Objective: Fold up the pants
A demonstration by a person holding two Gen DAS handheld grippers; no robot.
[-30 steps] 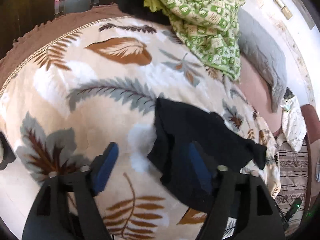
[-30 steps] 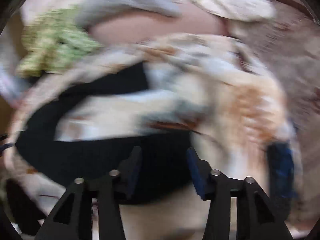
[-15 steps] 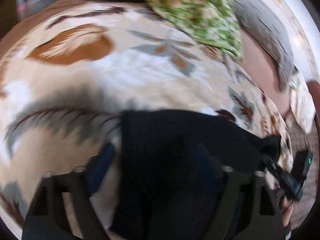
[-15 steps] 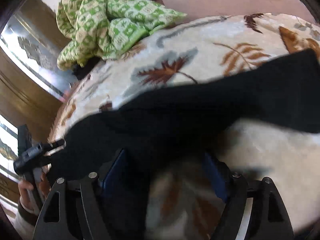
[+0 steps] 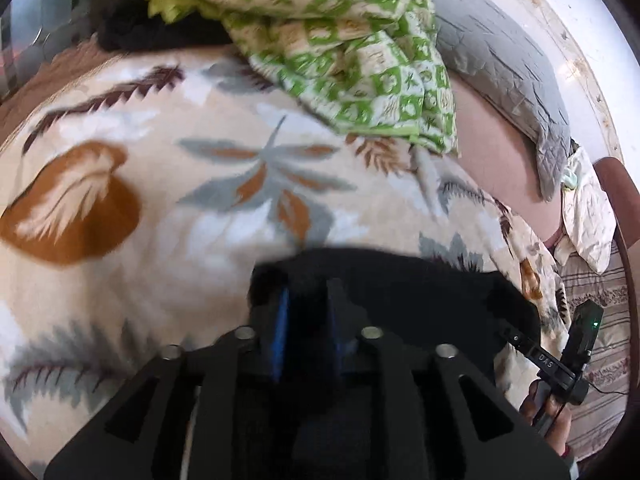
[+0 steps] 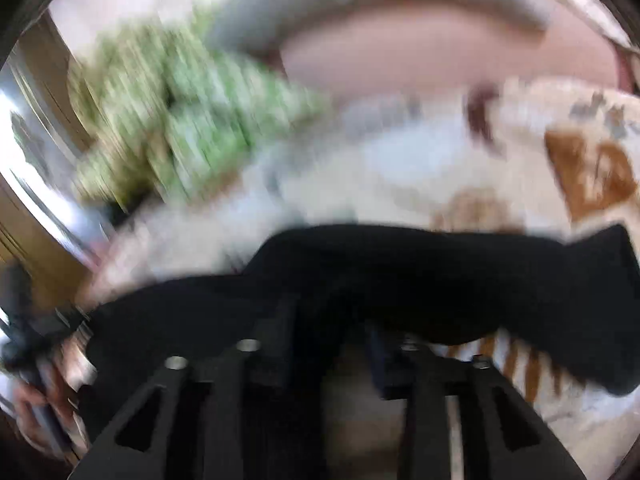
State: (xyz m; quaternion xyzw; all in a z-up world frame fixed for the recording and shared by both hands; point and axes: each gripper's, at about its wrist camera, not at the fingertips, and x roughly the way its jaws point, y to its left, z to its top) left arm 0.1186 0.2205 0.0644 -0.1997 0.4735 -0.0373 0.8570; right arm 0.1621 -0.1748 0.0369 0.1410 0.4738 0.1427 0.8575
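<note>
Black pants (image 5: 420, 292) lie bunched on a cream leaf-print blanket (image 5: 160, 184). In the left wrist view my left gripper (image 5: 308, 292) is at their left end, its jaws closing, with black cloth filling the gap between the blue pads (image 5: 280, 320). The right wrist view is blurred. There the pants (image 6: 440, 272) stretch across the frame and drape over the tips of my right gripper (image 6: 332, 320), whose jaws are closing. Whether its pads press the cloth is unclear. The other gripper (image 5: 560, 356) and a hand (image 5: 548, 412) show at the pants' right end.
A crumpled green checked cloth (image 5: 340, 40) lies at the far side of the bed, with a grey pillow (image 5: 500, 60) and a pink sheet (image 5: 492, 152) to its right. A striped cover (image 5: 592, 320) hangs at the right edge. Dark wood furniture (image 6: 32, 208) stands left.
Both grippers have moved over the pants and narrowed their jaws around black cloth. The left one went from wide open beside the pants to nearly shut on their end.
</note>
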